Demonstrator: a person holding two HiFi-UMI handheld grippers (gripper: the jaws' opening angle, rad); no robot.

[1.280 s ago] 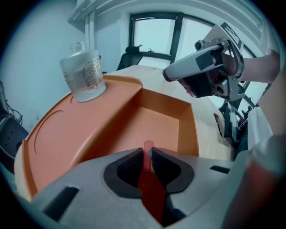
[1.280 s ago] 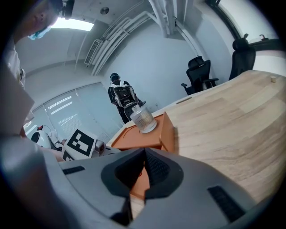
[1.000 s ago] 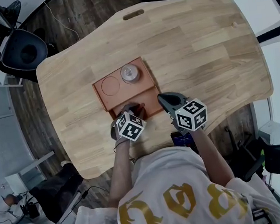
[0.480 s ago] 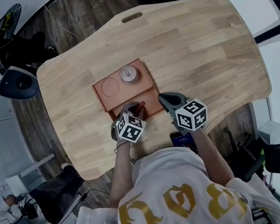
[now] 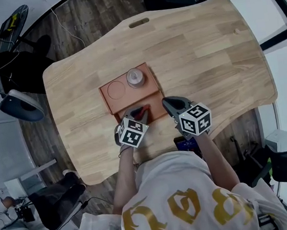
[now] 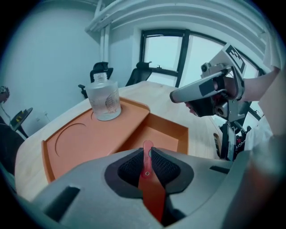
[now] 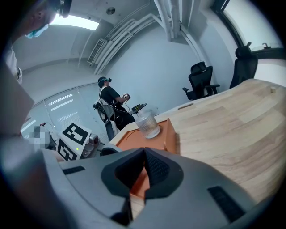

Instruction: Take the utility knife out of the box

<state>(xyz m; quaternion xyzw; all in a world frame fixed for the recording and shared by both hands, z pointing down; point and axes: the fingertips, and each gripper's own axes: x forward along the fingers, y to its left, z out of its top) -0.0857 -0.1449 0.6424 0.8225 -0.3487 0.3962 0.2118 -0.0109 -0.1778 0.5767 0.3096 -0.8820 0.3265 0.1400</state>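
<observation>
Red flat utility knife [image 6: 151, 192] sits clamped in my left tool [image 6: 145, 156], tip over the deep compartment of the orange plastic box [image 6: 76, 143]. Right tool [image 7: 144, 156] pinched shut on nothing, just beside box. Looks mid-lift. Next: raise it clear of the wall w/o snagging, then over to the light wooden table [image 5: 203, 53].

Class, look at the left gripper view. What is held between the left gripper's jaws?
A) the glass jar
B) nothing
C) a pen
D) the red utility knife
D: the left gripper has its jaws closed on the thin red utility knife, while the glass jar stands apart on the raised shelf of the orange box.
</observation>
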